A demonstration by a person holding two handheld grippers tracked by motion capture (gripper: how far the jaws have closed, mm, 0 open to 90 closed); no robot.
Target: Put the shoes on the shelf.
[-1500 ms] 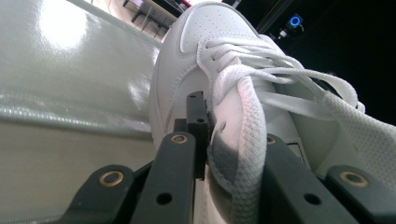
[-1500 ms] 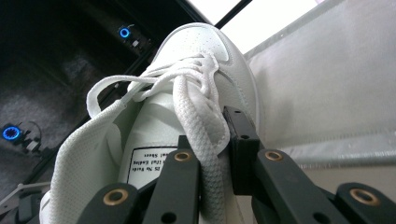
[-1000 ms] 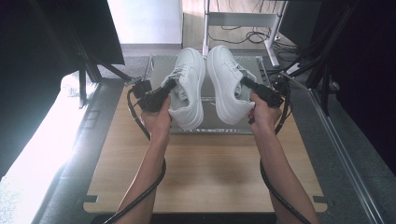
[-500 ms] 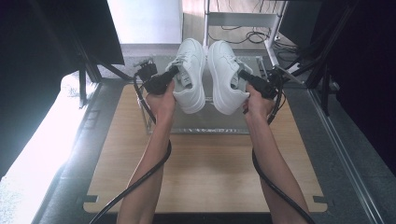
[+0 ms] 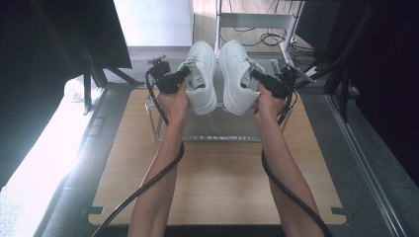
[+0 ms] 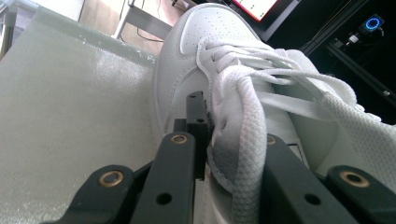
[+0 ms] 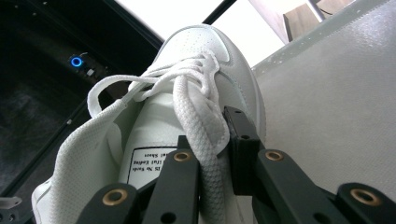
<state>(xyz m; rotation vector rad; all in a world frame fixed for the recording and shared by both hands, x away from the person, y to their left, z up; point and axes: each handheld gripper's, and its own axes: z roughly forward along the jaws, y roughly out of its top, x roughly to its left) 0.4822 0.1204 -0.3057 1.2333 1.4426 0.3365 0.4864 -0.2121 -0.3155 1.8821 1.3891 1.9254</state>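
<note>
The 2 shoes, left shoe point(image 5: 201, 74) and right shoe point(image 5: 236, 74), are plain white with white laces, the grippers' bodies are black, and the table point(image 5: 217, 182) is pale wood-grain.

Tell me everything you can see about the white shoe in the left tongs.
The left shoe is a white low-top sneaker of smooth leather-like material, with a perforated toe cap, flat woven white laces, a mesh lining and a thick white sole. It is held off the table, toe pointing away. The left tongs are shut on the side wall by its laces. It sits close beside the right shoe.
</note>
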